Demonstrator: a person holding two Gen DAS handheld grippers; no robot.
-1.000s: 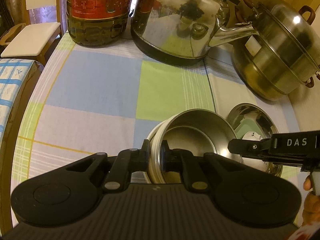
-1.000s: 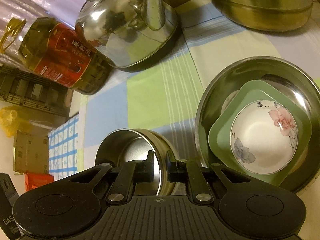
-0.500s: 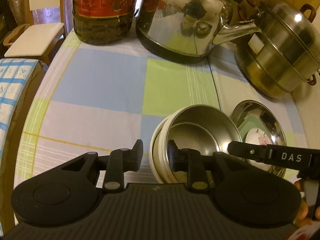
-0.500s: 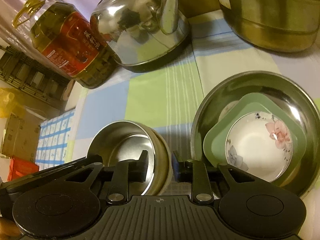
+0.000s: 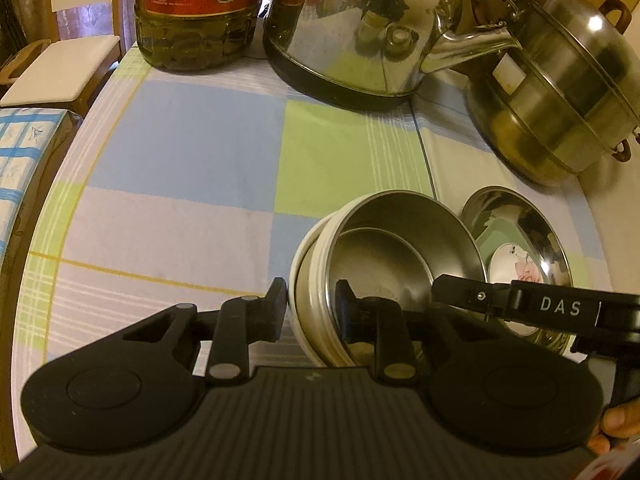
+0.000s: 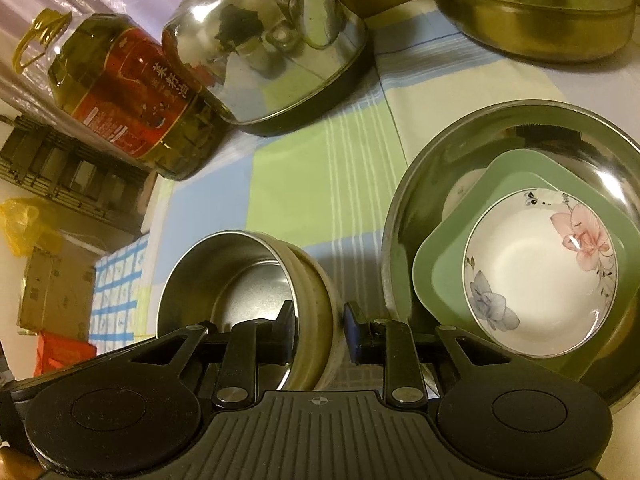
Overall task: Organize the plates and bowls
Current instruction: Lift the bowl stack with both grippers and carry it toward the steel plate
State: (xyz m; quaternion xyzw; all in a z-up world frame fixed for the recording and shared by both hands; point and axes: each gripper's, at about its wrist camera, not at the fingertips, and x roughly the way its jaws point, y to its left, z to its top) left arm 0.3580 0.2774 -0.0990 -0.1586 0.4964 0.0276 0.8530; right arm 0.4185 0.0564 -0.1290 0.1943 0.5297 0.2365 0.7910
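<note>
Steel on steel at the front of the checked-cloth worktop [image 5: 180, 168]: the round stainless-steel bowl with the cream outer wall [image 5: 404, 248] sat tilted inside a second cream-rimmed bowl [image 5: 298, 272], the pair nested and resting on the cloth. The left tongs [image 5: 312, 304] stood parted around the near rim of that pair, one finger outside the cream wall, the other inside the steel basin, gripping nothing as far as the left wrist view showed. The right tongs [image 6: 320, 324] were likewise spread, straddling the opposite side of the same rim with visible gaps, so neither tool was clamped on.

Just beside the bowls lay the wide shallow stainless-steel plate [image 6: 592, 128], carrying the square sage-green dish [image 6: 444, 276], and in that the white floral-painted bowl [image 6: 532, 276]. A sliver of something pale peeked from under the green dish; what it was could not be told.

Judging by the layout, the sorting looked well advanced: two tidy stacks, nothing loose. What seemed left was, perhaps, straightening the tilted steel bowl so it seated flat, or joining the two stacks.

At the back stood the polished steel kettle [image 5: 360, 28], the amber oil jug with the red label [image 5: 196, 12] and the lidded steel steamer pot [image 5: 560, 92], none of them part of the job.
</note>
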